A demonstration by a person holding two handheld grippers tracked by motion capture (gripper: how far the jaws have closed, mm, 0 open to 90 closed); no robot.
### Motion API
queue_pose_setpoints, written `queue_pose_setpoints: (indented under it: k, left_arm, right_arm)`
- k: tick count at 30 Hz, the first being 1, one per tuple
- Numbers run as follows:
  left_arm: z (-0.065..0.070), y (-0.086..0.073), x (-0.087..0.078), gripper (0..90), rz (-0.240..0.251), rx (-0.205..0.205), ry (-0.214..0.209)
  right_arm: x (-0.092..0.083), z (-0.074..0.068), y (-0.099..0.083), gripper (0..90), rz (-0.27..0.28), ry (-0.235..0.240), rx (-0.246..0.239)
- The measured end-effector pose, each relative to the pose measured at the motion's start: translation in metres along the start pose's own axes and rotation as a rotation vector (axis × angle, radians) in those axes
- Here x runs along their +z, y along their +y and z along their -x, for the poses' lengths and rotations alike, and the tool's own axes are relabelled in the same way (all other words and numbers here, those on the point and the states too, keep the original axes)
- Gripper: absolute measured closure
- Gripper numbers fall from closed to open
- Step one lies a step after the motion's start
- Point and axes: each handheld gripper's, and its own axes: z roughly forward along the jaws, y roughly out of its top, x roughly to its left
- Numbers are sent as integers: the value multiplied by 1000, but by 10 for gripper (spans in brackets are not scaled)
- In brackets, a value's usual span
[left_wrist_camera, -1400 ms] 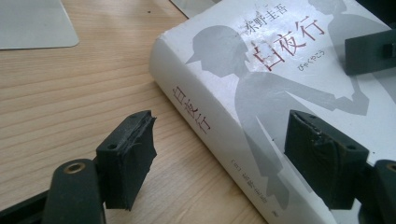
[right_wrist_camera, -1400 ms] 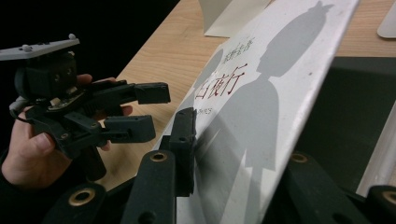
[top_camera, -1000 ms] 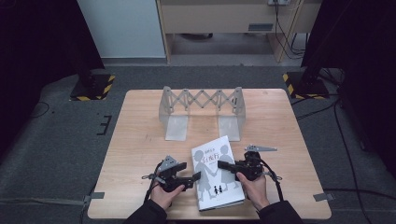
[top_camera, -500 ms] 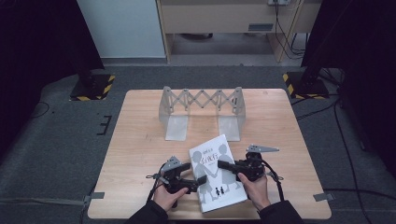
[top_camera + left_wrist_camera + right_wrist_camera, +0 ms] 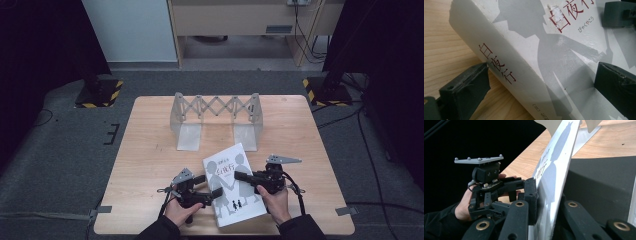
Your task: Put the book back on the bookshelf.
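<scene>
Left hand-held gripper (image 5: 216, 192) spread astride the book's (image 5: 235, 187) spine, right hand-held gripper (image 5: 243, 176) pinching its opposite edge, long axis running away toward the rack (image 5: 216, 116)

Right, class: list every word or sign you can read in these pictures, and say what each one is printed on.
"白夜行", red, on the book's spine.
"夜行", red, on the book's front cover; the first character is scuffed.
"びゃくやこう", small and grey, on the cover beside the title.
Bracketed small print low on the spine: too small to read.

A light wooden table (image 5: 150, 150) stands on grey carpet (image 5: 60, 165); beyond its far edge, a beige cabinet (image 5: 235, 20) (cables beside it) and black-and-yellow striped feet (image 5: 97, 92)
</scene>
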Motion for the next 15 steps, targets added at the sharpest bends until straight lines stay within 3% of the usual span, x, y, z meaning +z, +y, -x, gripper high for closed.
queue_pose_setpoints:
  k: [15]
  left_arm:
    - [-2,1,-1,0,-5,16,-8]
  right_arm:
    - [0,2,0,816,1,12,21]
